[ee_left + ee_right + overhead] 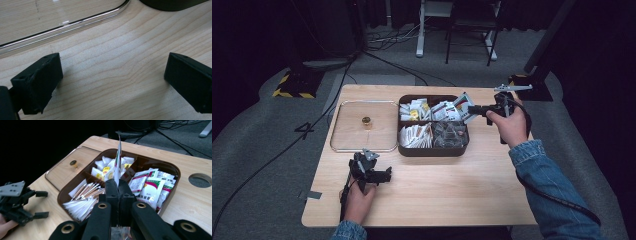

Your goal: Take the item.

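A: Over the brown tray's [432,150] right rim, what's the right hand-held gripper [471,109] doing?

B: Its jaws are pressed together on a thin sachet [117,161], held edge-up above the compartments of packets.

A: And the left hand-held gripper [386,174]?

B: Low over the bare desk [437,190] near the front-left, jaws spread wide, nothing between them. The clear lid [362,126] with its small knob [366,121] lies flat just beside the tray's left.

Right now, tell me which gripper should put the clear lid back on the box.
Left. The left gripper is open and empty beside the clear lid; the right gripper is shut on a packet over the box.
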`<control>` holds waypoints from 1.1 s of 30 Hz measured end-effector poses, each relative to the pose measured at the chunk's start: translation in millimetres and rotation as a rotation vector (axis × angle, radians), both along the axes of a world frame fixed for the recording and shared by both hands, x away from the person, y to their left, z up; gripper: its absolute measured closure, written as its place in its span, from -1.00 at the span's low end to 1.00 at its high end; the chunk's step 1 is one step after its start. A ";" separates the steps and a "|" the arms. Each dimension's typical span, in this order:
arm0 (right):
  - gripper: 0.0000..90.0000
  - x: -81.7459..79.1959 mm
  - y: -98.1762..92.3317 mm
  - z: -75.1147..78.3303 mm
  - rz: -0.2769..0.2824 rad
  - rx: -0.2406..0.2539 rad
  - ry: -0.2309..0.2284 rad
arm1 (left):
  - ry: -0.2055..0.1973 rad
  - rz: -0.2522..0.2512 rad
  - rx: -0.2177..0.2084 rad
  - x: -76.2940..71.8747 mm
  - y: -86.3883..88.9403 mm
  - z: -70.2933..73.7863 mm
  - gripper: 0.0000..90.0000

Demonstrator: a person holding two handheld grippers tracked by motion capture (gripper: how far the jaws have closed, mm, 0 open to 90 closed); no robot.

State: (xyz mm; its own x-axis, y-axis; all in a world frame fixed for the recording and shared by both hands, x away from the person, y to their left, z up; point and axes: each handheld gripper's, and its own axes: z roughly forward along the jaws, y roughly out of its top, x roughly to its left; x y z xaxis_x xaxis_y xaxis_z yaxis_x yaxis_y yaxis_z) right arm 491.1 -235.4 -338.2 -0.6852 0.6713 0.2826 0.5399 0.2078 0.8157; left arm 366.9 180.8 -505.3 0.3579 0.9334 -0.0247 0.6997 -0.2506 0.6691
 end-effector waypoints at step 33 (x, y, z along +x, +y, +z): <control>0.99 -103.8 -16.7 -36.9 0.119 -0.058 0.084 | 0.001 0.006 -0.001 -1.0 -0.6 0.0 -0.95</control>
State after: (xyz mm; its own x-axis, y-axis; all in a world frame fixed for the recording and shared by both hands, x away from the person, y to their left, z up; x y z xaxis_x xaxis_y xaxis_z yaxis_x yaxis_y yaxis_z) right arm 387.3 -252.0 -375.1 -0.7365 0.6036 0.3055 0.5745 0.3198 0.7534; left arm 365.9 180.3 -505.3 0.3523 0.9355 -0.0260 0.7015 -0.2456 0.6690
